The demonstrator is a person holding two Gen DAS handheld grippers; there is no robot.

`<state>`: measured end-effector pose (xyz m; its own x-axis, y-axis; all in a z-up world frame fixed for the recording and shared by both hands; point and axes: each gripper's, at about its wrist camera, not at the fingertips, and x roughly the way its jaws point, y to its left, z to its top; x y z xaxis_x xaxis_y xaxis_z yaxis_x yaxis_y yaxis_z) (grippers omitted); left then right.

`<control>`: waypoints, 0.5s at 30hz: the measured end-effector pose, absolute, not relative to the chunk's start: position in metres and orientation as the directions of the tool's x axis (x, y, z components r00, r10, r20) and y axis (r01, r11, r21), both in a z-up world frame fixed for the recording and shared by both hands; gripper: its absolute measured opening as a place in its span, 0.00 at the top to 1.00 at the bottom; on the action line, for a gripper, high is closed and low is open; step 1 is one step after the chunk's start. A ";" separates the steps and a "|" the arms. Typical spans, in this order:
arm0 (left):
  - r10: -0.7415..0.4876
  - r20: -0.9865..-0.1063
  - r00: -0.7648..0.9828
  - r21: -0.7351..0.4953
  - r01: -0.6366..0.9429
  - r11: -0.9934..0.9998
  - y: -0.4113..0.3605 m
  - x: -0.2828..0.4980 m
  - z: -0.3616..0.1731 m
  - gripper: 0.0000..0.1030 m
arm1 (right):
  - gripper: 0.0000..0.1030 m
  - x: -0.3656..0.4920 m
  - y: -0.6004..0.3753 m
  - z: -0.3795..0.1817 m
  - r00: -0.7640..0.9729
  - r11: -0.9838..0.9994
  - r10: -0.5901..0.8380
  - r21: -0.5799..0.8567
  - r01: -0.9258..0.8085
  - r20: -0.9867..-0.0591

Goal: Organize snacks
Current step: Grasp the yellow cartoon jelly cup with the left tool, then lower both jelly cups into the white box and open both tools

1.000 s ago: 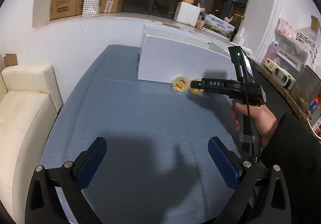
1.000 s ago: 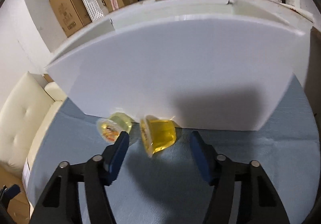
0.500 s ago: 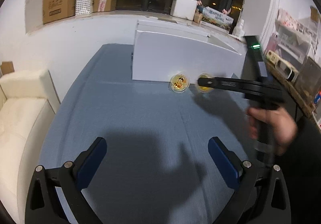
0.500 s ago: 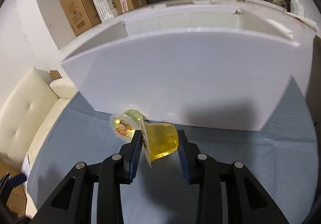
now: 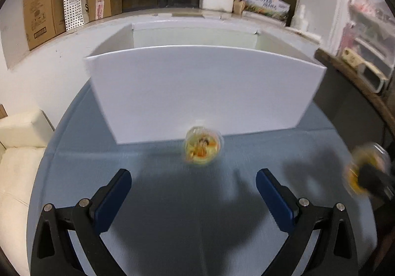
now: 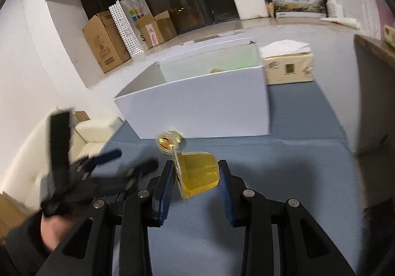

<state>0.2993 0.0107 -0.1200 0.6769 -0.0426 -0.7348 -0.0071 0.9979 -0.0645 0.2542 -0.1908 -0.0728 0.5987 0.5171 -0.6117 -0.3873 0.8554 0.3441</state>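
Observation:
My right gripper (image 6: pixel 196 178) is shut on a yellow jelly cup (image 6: pixel 197 173), held on its side above the blue tablecloth. A second jelly cup (image 5: pixel 202 147) with a cartoon lid lies on the cloth right in front of the white box (image 5: pixel 205 88), also visible as the cup (image 6: pixel 167 142) in the right wrist view. My left gripper (image 5: pixel 192 194) stands open a little short of that cup, nothing between its fingers. In the left wrist view the held cup (image 5: pixel 367 169) is a blur at the right edge. The left gripper (image 6: pixel 108 159) shows blurred at lower left in the right wrist view.
The white box (image 6: pixel 197 108) is open at the top with something small and yellow inside. A pack of tissues (image 6: pixel 288 66) lies beside it. A cream sofa (image 5: pixel 17 152) borders the table at left. Cardboard boxes (image 5: pixel 42 16) line the window ledge.
The right gripper closed on the yellow cup, lifted it and drew back from the box. The left gripper moved forward toward the box and the remaining cup.

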 end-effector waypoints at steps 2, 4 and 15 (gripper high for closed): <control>-0.046 -0.742 0.669 -0.064 -0.003 0.998 0.006 0.315 -0.125 0.01 | 0.63 0.248 -0.202 -0.073 0.604 0.854 0.520 0.364 -0.372 -0.604; -0.024 -0.759 0.651 -0.041 -0.011 0.999 -0.001 0.333 -0.132 0.11 | 0.63 0.243 -0.207 -0.075 0.605 0.856 0.517 0.361 -0.370 -0.606; -0.017 -0.776 0.631 -0.006 0.020 1.000 -0.012 0.353 -0.142 0.52 | 0.63 0.229 -0.227 -0.077 0.631 0.873 0.487 0.345 -0.344 -0.604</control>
